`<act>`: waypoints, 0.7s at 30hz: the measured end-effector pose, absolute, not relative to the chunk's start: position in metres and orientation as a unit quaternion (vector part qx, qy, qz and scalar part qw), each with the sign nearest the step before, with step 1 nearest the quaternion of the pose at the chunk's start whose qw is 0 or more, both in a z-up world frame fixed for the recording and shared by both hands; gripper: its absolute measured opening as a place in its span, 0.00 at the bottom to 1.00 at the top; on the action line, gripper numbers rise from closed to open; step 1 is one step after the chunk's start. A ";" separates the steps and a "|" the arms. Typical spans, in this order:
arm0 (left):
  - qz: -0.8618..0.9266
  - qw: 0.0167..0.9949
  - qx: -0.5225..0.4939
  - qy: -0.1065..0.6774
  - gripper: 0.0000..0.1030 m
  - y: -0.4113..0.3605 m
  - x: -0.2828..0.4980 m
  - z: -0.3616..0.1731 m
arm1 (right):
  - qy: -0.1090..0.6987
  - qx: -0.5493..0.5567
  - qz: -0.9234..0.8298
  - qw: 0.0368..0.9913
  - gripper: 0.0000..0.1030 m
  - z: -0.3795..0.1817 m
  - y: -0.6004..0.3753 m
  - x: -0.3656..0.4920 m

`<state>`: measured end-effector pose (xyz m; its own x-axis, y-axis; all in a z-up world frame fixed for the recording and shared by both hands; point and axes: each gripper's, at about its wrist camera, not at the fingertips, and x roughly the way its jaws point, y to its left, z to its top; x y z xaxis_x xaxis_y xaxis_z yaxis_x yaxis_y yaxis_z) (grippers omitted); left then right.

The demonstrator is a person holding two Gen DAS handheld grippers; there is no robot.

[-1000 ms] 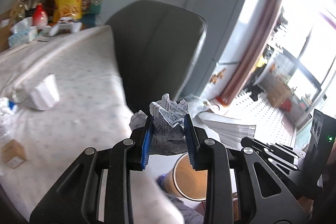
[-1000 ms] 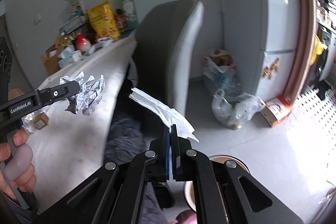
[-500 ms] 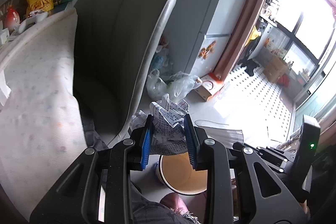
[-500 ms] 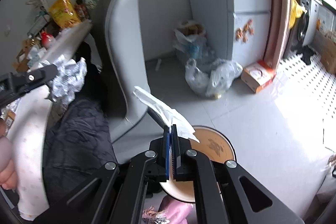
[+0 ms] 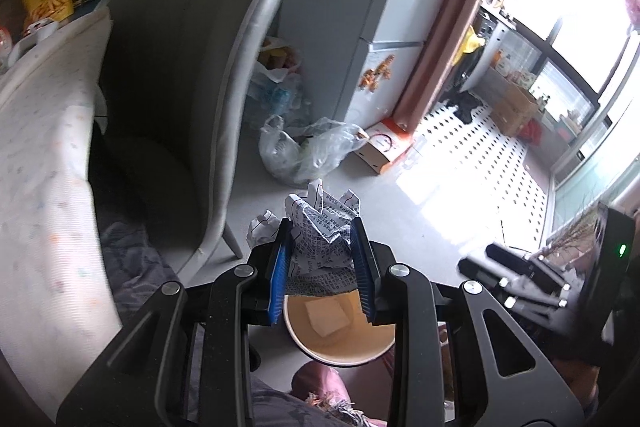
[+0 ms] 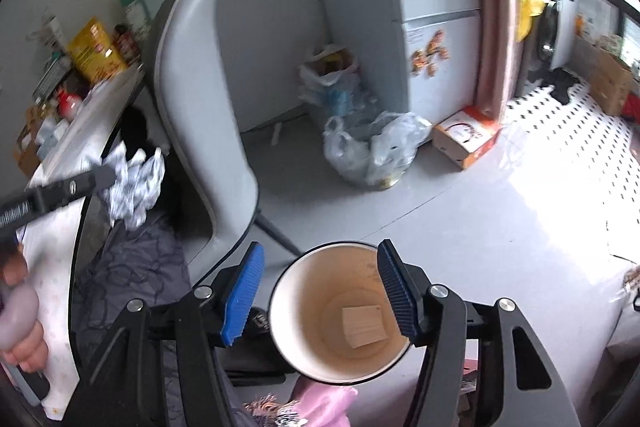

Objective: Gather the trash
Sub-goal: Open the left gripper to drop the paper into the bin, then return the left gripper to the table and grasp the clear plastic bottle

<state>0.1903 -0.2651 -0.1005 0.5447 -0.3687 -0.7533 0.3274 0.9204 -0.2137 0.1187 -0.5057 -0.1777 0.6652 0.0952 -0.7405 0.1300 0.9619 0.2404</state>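
The crumpled printed paper point(image 5: 322, 247) sits clenched between the blue pads of the left tool point(image 5: 322, 263), poking up past the fingertips, and just below and a touch behind it, toward the person, gapes the round paper bin point(image 5: 340, 331). That's the relation that counts: the wad hangs over the far edge of the bin's rim rather than over the centre, so by my reading the left tool needs to draw back a little toward the person before it lets go. The wad is a lump with no real long axis, so orientation hardly matters for the drop.

Over to the right tool point(image 6: 320, 295): its jaws are opening, nothing between the pads, and the bin's mouth point(image 6: 340, 311) fills the space straight beneath them. A folded pale slip point(image 6: 364, 325) lies flat on the bin's bottom, right under that tool. So the right tool is the one squarely over the bin, but it's empty; the left tool point(image 6: 100, 181) carries the load and shows far out to the left, up beside the grey chair point(image 6: 200, 107) and the bench edge point(image 6: 80, 147).

Beyond the bin, clear plastic bags point(image 6: 372, 151) slump on the floor against the fridge point(image 6: 440, 59).
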 end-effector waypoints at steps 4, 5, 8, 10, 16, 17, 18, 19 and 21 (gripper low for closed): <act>-0.220 0.870 -0.018 0.441 0.30 -0.286 0.189 -0.102 | 0.391 0.150 -0.042 0.907 0.57 -0.162 -0.531 0.109; -0.226 0.867 -0.017 0.443 0.33 -0.291 0.188 -0.103 | 0.386 0.153 -0.050 0.908 0.57 -0.158 -0.537 0.106; -0.235 0.865 -0.017 0.442 0.68 -0.302 0.188 -0.101 | 0.375 0.164 -0.065 0.910 0.57 -0.150 -0.551 0.100; -0.233 0.874 -0.022 0.426 0.83 -0.300 0.185 -0.093 | 0.370 0.172 -0.069 0.910 0.58 -0.149 -0.557 0.099; -0.212 0.884 -0.048 0.414 0.89 -0.269 0.184 -0.072 | 0.364 0.176 -0.063 0.912 0.74 -0.146 -0.553 0.101; -0.208 0.886 -0.054 0.411 0.89 -0.263 0.184 -0.069 | 0.361 0.175 -0.065 0.914 0.81 -0.146 -0.550 0.101; -0.203 0.888 -0.058 0.408 0.90 -0.258 0.182 -0.065 | 0.357 0.174 -0.069 0.915 0.83 -0.144 -0.547 0.100; -0.195 0.892 -0.061 0.403 0.92 -0.251 0.180 -0.061 | 0.353 0.172 -0.072 0.917 0.89 -0.143 -0.544 0.100; -0.180 0.898 -0.069 0.395 0.92 -0.235 0.177 -0.053 | 0.345 0.165 -0.076 0.921 0.93 -0.139 -0.537 0.099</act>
<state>0.1775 -0.2349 -0.0528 0.6236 -0.3781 -0.6842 0.2689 0.9256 -0.2664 0.0994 -0.5366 -0.1391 0.7507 -0.0263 -0.6602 0.2541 0.9338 0.2517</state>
